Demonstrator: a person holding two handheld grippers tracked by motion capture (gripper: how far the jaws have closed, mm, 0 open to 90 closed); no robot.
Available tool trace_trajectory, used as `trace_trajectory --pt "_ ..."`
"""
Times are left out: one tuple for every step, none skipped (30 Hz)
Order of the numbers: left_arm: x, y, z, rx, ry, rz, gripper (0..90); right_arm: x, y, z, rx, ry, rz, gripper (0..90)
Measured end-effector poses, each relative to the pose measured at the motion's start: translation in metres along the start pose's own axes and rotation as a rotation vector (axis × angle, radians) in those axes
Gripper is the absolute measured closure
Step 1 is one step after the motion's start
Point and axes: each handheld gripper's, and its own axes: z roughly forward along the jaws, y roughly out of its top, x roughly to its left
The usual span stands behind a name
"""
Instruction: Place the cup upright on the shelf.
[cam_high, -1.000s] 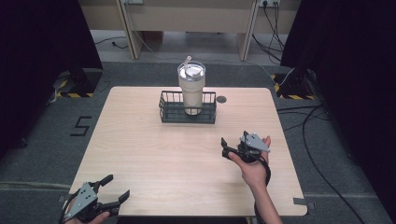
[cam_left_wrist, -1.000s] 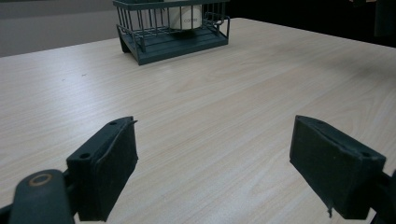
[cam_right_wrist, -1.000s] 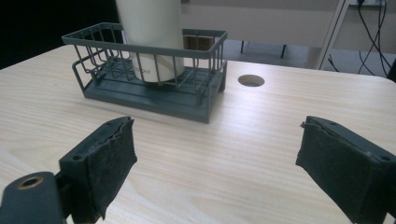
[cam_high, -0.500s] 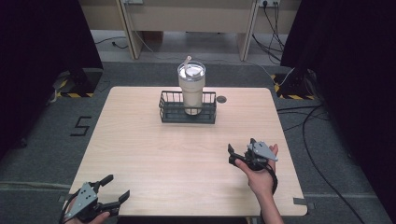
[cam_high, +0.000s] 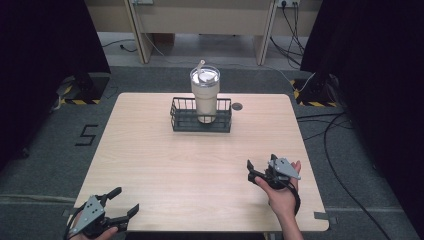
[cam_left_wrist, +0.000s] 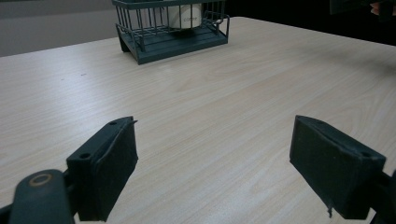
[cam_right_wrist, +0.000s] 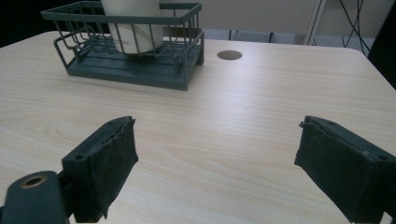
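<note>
A cream tumbler (cam_high: 204, 95) with a clear lid and a straw stands upright inside a dark wire basket (cam_high: 201, 125) at the far middle of the wooden table (cam_high: 200, 165). My left gripper (cam_high: 126, 200) rests at the table's front left corner, open, with nothing between its jaws. My right gripper (cam_high: 251, 171) hovers near the front right, held in a hand, open and empty too. In the left gripper view the left gripper (cam_left_wrist: 215, 154) faces the basket (cam_left_wrist: 173, 44) and tumbler (cam_left_wrist: 184, 16) far off. In the right gripper view the right gripper (cam_right_wrist: 217, 158) has the basket (cam_right_wrist: 140, 67) and tumbler (cam_right_wrist: 133, 28) ahead to the left.
A round cable hole (cam_high: 237, 106) lies in the tabletop just right of the basket, and the hole (cam_right_wrist: 229, 55) is also in the right gripper view. Bare wood stretches between both grippers and the basket. Cables trail on the grey floor (cam_high: 340, 150) to the right.
My right gripper has drawn back toward the table's front edge and a little to the right, still open. The left gripper, the basket and the tumbler have not moved.
</note>
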Motion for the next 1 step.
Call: trace_trajectory --pt "0.0 -0.0001 0.0002 0.001 0.0 0.0 14.3 0.0008 0.0015 0.0001 -0.005 0.003 -0.004 11.4"
